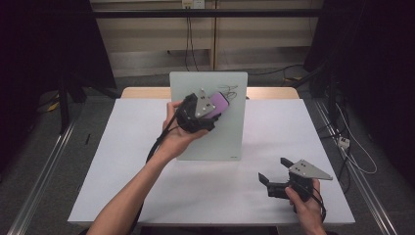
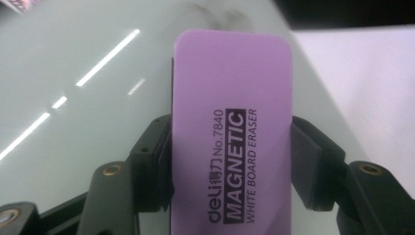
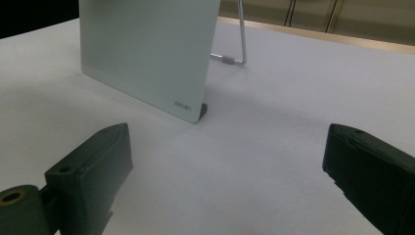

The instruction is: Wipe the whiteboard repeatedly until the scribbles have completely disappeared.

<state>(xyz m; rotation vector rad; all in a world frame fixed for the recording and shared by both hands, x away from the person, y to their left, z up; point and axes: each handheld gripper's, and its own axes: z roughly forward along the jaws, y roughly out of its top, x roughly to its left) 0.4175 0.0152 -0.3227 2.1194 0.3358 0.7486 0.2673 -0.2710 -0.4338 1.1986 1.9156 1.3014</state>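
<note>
A glass whiteboard (image 1: 230,127) leans on a stand at the middle of the table, with black scribbles (image 1: 230,90) near its top. My left gripper (image 1: 215,105) is shut on a purple magnetic whiteboard eraser (image 1: 219,102), held up against the board's upper part beside the scribbles. In the left gripper view both pads clamp the sides of the eraser (image 2: 232,132), and the whiteboard (image 2: 73,112) lies right behind it. My right gripper (image 1: 271,169) rests low on the table at the front right, jaws wide apart with nothing between them; its view looks at the whiteboard's (image 3: 147,49) lower corner.
A white sheet covers the table (image 1: 147,196), whose wooden far edge (image 1: 142,92) shows behind the board. The board's metal stand leg (image 3: 241,34) reaches back on the table. Cables (image 1: 352,152) trail over the floor at the right.
</note>
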